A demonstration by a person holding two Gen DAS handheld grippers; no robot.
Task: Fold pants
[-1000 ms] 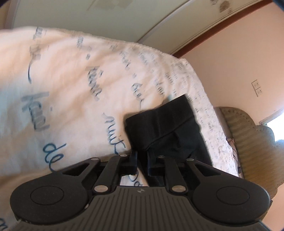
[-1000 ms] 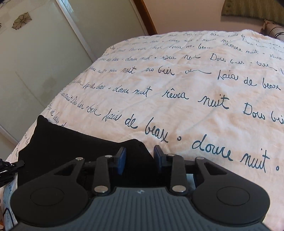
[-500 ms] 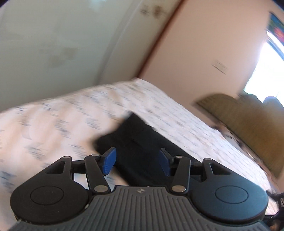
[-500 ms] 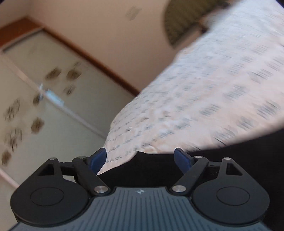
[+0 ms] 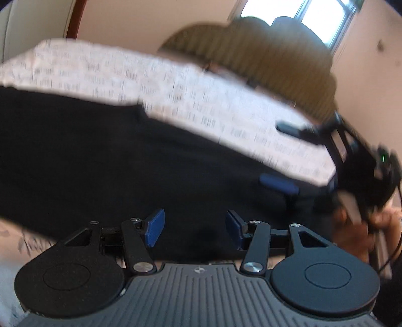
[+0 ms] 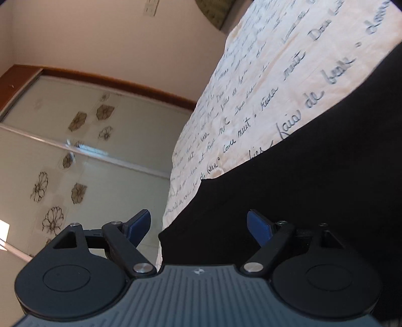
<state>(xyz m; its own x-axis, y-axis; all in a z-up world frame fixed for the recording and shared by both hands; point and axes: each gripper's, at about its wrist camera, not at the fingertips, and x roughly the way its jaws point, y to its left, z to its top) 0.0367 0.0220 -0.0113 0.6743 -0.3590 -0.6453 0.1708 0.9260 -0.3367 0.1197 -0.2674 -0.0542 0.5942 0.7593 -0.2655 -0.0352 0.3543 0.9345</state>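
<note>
The black pants (image 5: 125,156) lie flat on the bed and fill the middle of the blurred left wrist view. My left gripper (image 5: 194,229) hovers just above them, open, its blue pads clear of the cloth. In the same view my right gripper (image 5: 284,156) stands open at the pants' right end, held by a hand (image 5: 351,226). In the right wrist view, which is rolled on its side, the pants (image 6: 301,188) fill the right half. My right gripper (image 6: 198,226) is open wide with the pants' edge between its fingers, untouched by the pads.
A cream bedcover (image 6: 251,88) with dark script covers the bed. An olive padded headboard (image 5: 251,50) and a bright window (image 5: 314,12) are at the far end. Sliding wardrobe doors (image 6: 75,151) with flower prints stand beside the bed.
Both grippers have opened and let go of the pants. Both have rolled over. The left one has swung round and now faces the headboard and the right gripper.
</note>
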